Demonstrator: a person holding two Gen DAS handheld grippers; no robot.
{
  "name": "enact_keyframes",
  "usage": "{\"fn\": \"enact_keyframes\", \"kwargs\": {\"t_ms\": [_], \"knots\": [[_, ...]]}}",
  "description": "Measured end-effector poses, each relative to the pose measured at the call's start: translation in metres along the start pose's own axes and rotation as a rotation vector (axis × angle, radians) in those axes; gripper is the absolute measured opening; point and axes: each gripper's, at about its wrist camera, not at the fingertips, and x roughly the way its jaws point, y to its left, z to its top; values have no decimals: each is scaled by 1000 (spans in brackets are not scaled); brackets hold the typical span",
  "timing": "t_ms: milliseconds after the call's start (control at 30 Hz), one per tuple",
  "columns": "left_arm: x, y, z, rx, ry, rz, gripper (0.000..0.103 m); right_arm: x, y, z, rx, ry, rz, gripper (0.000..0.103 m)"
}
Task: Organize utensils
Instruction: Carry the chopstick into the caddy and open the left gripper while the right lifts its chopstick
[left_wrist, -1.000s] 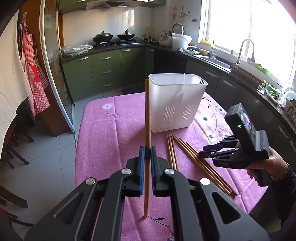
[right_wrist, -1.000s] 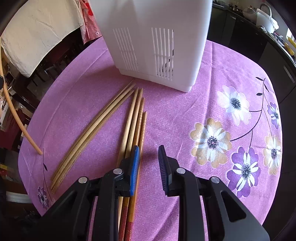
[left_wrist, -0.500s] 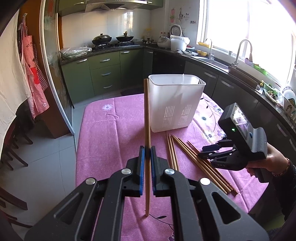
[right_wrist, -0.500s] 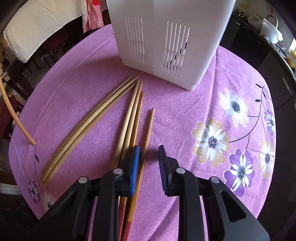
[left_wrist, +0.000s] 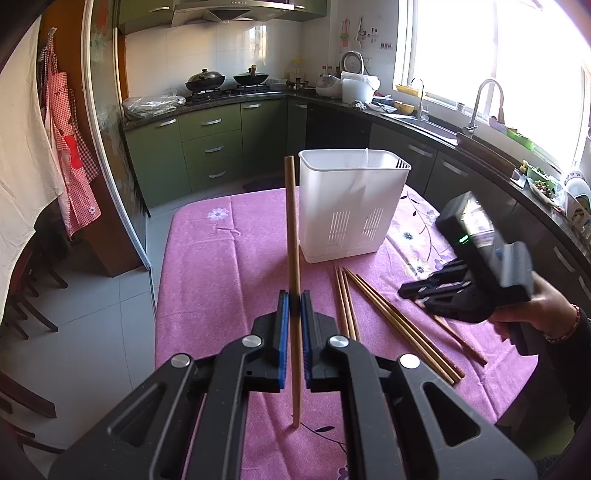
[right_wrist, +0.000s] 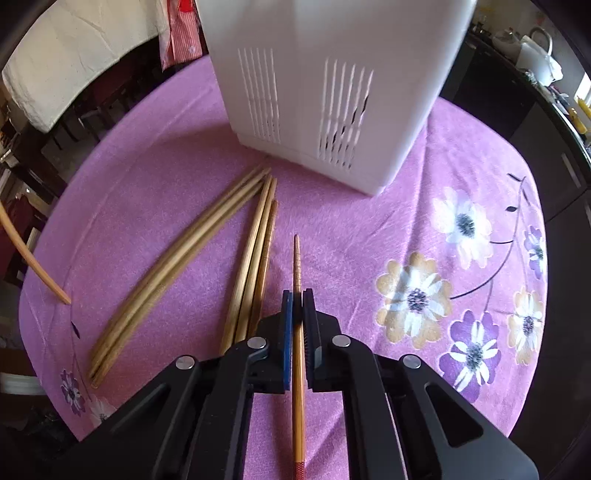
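We judge the chopsticks light, stiff, thin and smooth, so best gripped near the middle. Our left gripper (left_wrist: 293, 314) is closed on one upright chopstick (left_wrist: 291, 229), with the white holder (left_wrist: 351, 206) just ahead. Our right gripper (right_wrist: 298, 317) pinches another chopstick (right_wrist: 297, 266), with the rest (right_wrist: 255, 258) lying to its left.

Black plastic grippers (left_wrist: 292, 314) with blue pads, silver screws (beaded bracelet (left_wrist: 565, 328) on wrist).

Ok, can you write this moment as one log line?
left gripper: shut on upright chopstick | right gripper: shut on red-ended chopstick | white holder: upright
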Motion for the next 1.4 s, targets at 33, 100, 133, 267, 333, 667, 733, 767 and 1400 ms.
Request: {"fn": "enact_keyframes", "kwargs": {"t_ms": [33,100,133,267,333,667,733,767,1400], "knots": [[-1,1,0,-1,1,0,6,-10,-4,-2,11,-28,6,6],[-2,2,0,-5,4,-3,6,-33,-8,-3,27,-98,9,6],[-2,2,0,-6,5,-4,6,-52,-10,-4,39,-152,9,6],[-3,2,0,-8,6,-5,6,-116,-20,-15,66,-314,-6,6],[-3,2,0,-8,5,-7,6,-142,-27,-25,79,-385,-22,6],[-11,-1,-4,-4,-8,-8,6,-197,-37,-99,165,-540,-23,6],[-13,-1,-5,-10,-9,-15,6,-202,-37,-113,183,-561,-22,6],[-14,-1,-5,-11,-9,-18,6,-205,-37,-118,191,-567,-20,6],[-72,-32,117,61,-187,-112,6,-213,-49,-142,215,-594,1,6]]}}
